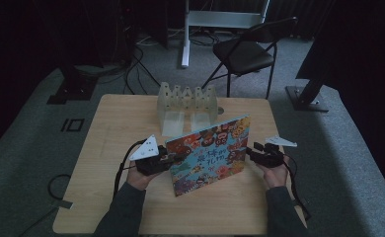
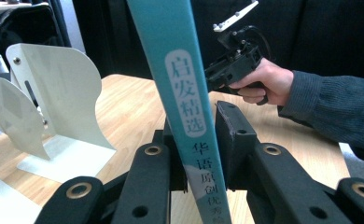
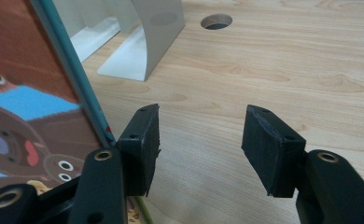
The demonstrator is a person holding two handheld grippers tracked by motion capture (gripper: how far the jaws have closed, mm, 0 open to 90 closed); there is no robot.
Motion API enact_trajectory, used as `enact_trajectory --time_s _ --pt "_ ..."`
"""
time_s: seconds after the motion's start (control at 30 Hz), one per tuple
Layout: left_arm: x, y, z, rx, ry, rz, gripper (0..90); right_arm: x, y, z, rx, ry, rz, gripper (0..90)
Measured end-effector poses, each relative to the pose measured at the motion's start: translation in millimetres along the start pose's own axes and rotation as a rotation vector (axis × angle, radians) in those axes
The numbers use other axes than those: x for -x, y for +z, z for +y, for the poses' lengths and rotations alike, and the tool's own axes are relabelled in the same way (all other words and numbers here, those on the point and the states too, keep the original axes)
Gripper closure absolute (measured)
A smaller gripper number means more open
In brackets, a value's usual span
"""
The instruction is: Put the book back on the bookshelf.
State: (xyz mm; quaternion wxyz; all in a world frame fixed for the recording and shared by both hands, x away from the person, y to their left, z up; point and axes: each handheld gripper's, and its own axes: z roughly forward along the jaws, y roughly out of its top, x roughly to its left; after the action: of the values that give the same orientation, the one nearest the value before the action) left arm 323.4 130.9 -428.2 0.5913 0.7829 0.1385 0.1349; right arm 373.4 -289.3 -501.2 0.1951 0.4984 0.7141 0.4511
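The picture book [image 1: 211, 154] stands on edge at the middle of the bench [image 1: 106, 123], cover facing the person; the left gripper [image 1: 173, 159] clamps its teal spine [image 2: 182, 93] from nine o'clock, jaws pressed tight on both faces; at three o'clock the right gripper [image 1: 251, 149] sits just beside the book's far edge, jaws parted with bare wood between them; the white rack [image 1: 187, 102] waits at twelve o'clock.

Upright book [image 1: 209, 154] spans the table [image 1: 111, 123] between both grippers, blocking direct passage across; behind it the white divider rack [image 1: 187, 101] obstructs the far middle, while bare tabletop lies free left, right and in front.
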Motion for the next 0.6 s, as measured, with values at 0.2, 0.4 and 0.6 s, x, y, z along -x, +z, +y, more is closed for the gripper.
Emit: enact_trajectory --time_s 0.2,0.4,0.6 --pt "3.8 0.0 3.2 -0.008 0.039 0.018 76.0 0.9 2.3 -0.9 0.005 0.008 -0.002 46.0" --pt "8.1 1.8 8.0 -0.025 0.083 0.032 78.5 2.5 4.4 -0.1 0.013 0.014 -0.006 46.1" --pt "10.4 2.0 5.9 -0.005 0.067 0.022 79.1 4.1 8.1 1.4 0.015 0.024 -0.011 46.1"
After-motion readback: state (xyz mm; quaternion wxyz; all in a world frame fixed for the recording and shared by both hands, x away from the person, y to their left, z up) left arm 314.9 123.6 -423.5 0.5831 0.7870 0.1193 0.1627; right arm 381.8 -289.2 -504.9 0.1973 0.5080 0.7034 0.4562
